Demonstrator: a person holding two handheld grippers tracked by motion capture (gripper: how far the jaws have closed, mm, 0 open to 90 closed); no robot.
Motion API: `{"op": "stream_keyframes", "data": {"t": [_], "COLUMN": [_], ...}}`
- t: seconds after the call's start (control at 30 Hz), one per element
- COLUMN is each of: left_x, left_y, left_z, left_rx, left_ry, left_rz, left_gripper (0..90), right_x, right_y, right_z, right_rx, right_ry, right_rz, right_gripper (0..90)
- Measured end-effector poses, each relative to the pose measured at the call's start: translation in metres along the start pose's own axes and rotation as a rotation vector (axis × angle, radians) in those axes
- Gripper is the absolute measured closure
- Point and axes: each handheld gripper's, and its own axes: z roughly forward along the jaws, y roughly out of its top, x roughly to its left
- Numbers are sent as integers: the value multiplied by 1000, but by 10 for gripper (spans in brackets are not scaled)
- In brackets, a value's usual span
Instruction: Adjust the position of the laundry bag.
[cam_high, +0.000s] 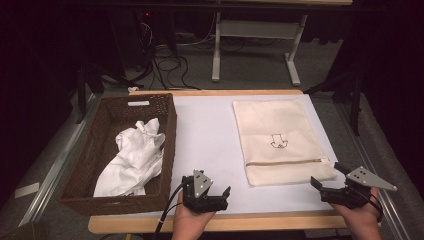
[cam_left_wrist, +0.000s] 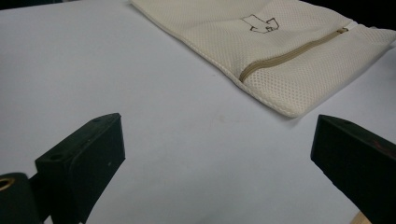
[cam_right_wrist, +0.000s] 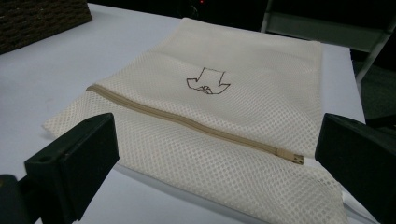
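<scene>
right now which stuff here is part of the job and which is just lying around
In the job: mesh laundry bag with its zipper, white cloth in the wicker basket, left gripper and right gripper, both open.

Lying about: cables and a white table frame on the floor.

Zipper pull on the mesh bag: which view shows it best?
Right gripper view. The zipper pull sits close and sharp at the end of the tan zipper on the mesh bag, between the open jaws. The left gripper view shows it small near the far edge; in the high view the zipper is a thin line and the pull is too small to tell.
</scene>
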Motion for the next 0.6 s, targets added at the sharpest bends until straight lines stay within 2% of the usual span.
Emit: {"op": "stream_keyframes", "data": {"t": [0.17,0.3,0.37,0.5,0.6], "left_x": [-5,-9,-11,-16,-24], "left_y": [1,4,6,9,12], "left_z": [12,21,26,36,53], "left_rx": [17,40,60,70,95], "left_ry": [-26,-29,-37,-38,-48], "left_rz": [-17,-1,-4,-2,-3], "left_gripper": [58,84,101,117,126], "right_x": [0,-1,-1,-1,-1], "right_y": [-1,-2,-2,-2,-2], "right_z": [2,3,4,3,2], "right_rx": [4,6,9,4,2], "right_ry": [9,17,23,23,17], "right_rz": [2,0,0,0,4], "right_gripper": [3,3,3,3,3]}}
